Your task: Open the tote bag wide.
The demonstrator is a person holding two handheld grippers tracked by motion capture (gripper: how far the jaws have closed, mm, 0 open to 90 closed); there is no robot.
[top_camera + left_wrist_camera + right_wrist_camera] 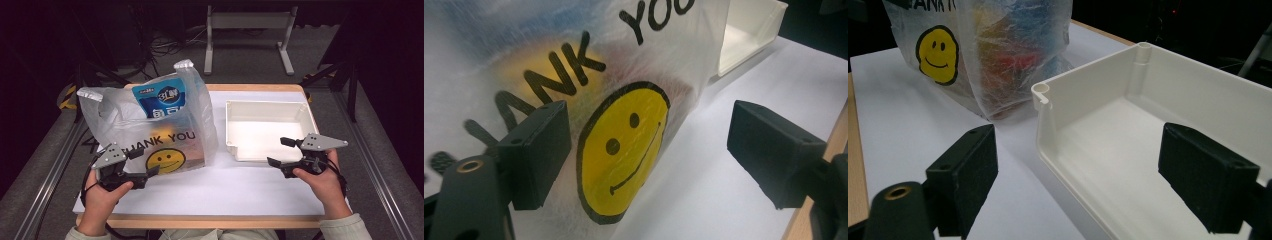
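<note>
Two claws gaping, empty — left claw (141,162) at "THANK YOU" smiley bag (165,135), right claw (279,152) by white tray (305,112).

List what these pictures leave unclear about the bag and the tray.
- Bag contents: blurred by frosted plastic in both gripper views; red, yellow and blue shapes, kind unclear.
- Blue packet: lower part hidden in the bag, high view; print too small.
- Tray near end: cut off by the right gripper view's bottom edge.

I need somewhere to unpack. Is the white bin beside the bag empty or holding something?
Empty. The white bin shows only its bare white floor and walls in the high view and the right gripper view; the items sit inside the plastic bag.
</note>
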